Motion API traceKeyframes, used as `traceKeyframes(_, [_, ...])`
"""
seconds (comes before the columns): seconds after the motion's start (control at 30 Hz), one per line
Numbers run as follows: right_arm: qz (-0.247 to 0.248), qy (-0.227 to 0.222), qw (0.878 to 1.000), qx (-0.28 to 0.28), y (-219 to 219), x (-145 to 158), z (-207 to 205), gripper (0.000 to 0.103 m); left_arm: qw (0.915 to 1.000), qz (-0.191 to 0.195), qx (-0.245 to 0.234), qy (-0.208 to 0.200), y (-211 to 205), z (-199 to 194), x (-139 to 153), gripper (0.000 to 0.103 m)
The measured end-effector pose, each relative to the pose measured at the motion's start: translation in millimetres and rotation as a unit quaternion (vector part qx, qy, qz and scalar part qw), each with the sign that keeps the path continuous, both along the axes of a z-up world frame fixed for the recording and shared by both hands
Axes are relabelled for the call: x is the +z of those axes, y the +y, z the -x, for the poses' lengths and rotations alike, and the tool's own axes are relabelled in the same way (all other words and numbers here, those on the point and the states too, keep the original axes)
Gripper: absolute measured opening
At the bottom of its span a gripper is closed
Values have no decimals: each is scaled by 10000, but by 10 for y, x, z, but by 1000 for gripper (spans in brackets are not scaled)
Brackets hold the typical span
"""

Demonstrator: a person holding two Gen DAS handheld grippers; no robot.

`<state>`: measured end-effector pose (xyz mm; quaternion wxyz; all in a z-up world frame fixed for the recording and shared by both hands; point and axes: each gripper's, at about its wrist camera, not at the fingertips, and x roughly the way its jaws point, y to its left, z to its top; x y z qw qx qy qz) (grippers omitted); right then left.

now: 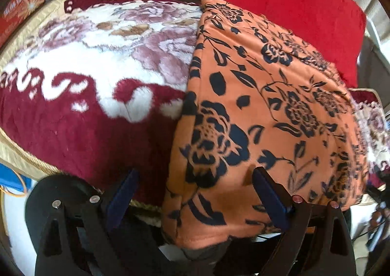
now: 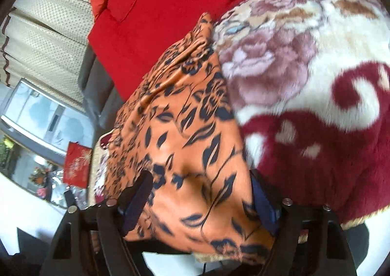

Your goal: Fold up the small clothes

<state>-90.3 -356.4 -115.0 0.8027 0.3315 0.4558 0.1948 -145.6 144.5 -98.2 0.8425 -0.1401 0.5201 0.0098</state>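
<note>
An orange cloth with black flower print [image 1: 263, 105] lies folded into a long strip on a plush maroon-and-white floral blanket [image 1: 85, 76]. My left gripper [image 1: 195, 176] is open, its fingers spread either side of the cloth's near left edge. In the right wrist view the same orange cloth [image 2: 185, 129] runs away from me. My right gripper [image 2: 199, 183] is open with its fingers straddling the cloth's near end, not closed on it. The cloth's near edge hangs over the blanket's front edge.
A red cushion [image 1: 280, 3] lies behind the cloth; it also shows in the right wrist view [image 2: 170, 3]. A red box [image 1: 19, 10] stands at far left. A beige curtain [image 2: 43, 32] and a window lie to the right gripper's left. The blanket [image 2: 316, 81] has a gold corded edge.
</note>
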Motion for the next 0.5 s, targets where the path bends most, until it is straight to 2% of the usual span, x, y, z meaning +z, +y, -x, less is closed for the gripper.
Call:
traceKeyframes(0.07, [121, 132, 9998, 65, 48, -71, 32, 61, 9999, 10, 7, 106, 10, 1, -63, 79])
traceKeyframes(0.13, [79, 245, 9997, -30, 13, -154, 40, 40, 9999, -19, 34, 158, 4, 16, -88, 67])
traceKeyframes(0.17, [58, 289, 9995, -68, -5, -175, 31, 37, 9999, 1, 28, 142, 6, 8, -77, 59])
traceKeyframes(0.27, [210, 305, 9993, -27, 0, -207, 14, 37, 9999, -64, 36, 150, -25, 24, -78, 55])
traceKeyframes(0.33, [222, 268, 9994, -7, -6, -204, 16, 39, 9998, -63, 70, 147, -24, 27, -66, 60])
traceKeyframes(0.37, [240, 240, 9994, 8, 3, -196, 25, 41, 9998, -62, 63, 160, -32, 33, -68, 67])
traceKeyframes(0.4, [169, 180, 9997, 41, 16, -198, 30, 45, 9998, -80, 37, 178, -19, 89, -70, 68])
traceKeyframes(0.43, [82, 130, 9999, 67, -14, -200, 39, 54, 9998, -112, 20, 185, -22, 91, -88, 68])
traceKeyframes(0.5, [56, 127, 9999, 67, -18, -220, 42, 56, 9997, -136, 9, 220, -31, 94, -110, 66])
